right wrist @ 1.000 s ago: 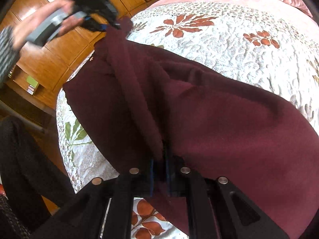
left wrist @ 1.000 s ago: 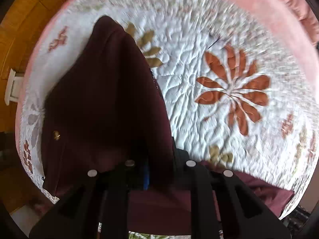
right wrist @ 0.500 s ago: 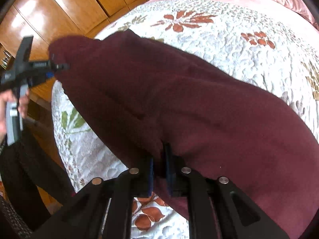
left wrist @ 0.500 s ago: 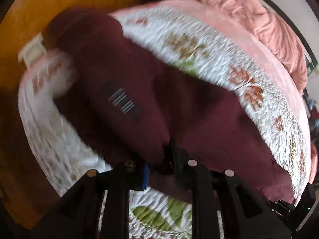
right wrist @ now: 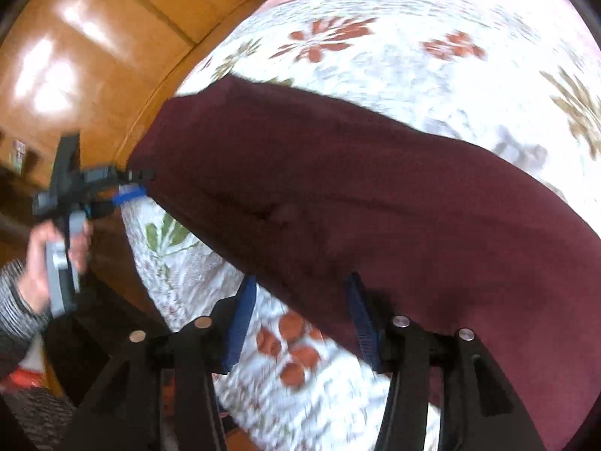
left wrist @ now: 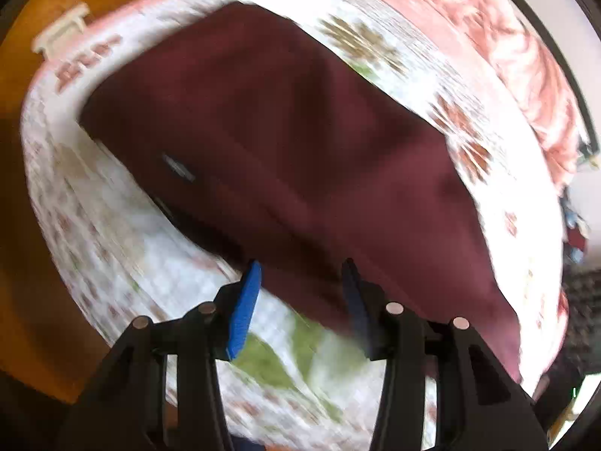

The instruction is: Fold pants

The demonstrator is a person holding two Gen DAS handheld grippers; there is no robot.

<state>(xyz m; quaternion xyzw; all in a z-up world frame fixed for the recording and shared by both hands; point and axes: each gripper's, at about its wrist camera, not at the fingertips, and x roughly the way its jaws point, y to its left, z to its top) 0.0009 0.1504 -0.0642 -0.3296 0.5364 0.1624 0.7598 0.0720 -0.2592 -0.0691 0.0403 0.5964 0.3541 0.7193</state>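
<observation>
Left wrist view: maroon pants (left wrist: pixel 300 143) lie spread on the floral quilt (left wrist: pixel 124 233), blurred; the left gripper (left wrist: pixel 300 274) gapes, fingers apart, gripping nothing. Right wrist view: the pants' lower edge runs off-frame, and the right gripper (right wrist: pixel 300 289) likewise stands spread.

Wardrobe (right wrist: pixel 94 56) crowds bed's (right wrist: pixel 413 56) left edge; far quilt seemingly unobstructed.

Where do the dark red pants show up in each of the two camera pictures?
Left wrist view: the pants fill the middle, lying across the bed just beyond the open left gripper.
Right wrist view: the pants run as a band from centre left to lower right, past the open right gripper.
Shared landmark: the floral quilt beneath them.
</observation>
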